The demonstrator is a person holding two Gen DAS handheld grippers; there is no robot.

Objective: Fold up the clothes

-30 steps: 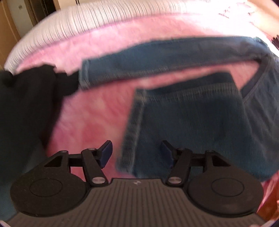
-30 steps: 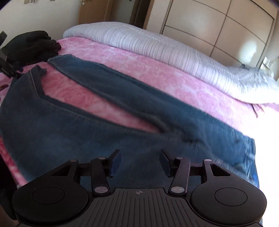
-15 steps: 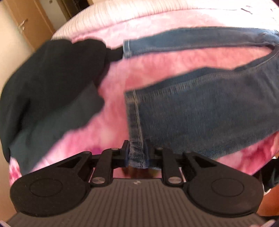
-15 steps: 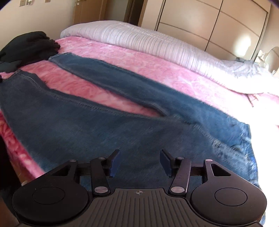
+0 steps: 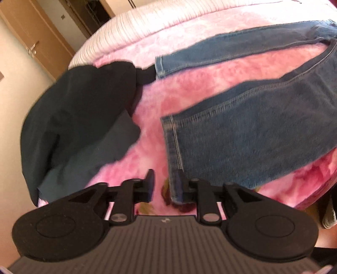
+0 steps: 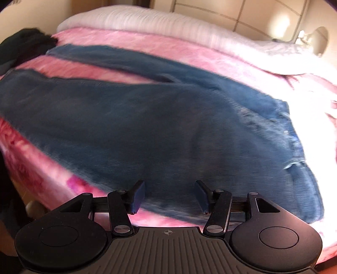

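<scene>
Jeans (image 5: pixel 252 134) on pink blanket (image 5: pixel 195 88); wardrobe (image 6: pixel 248 12) behind.

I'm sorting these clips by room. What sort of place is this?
Most likely a home bedroom. The jeans lie spread on a bed with a pink floral blanket and a white ribbed cover at its far side. Panelled wardrobe doors stand behind it.
</scene>
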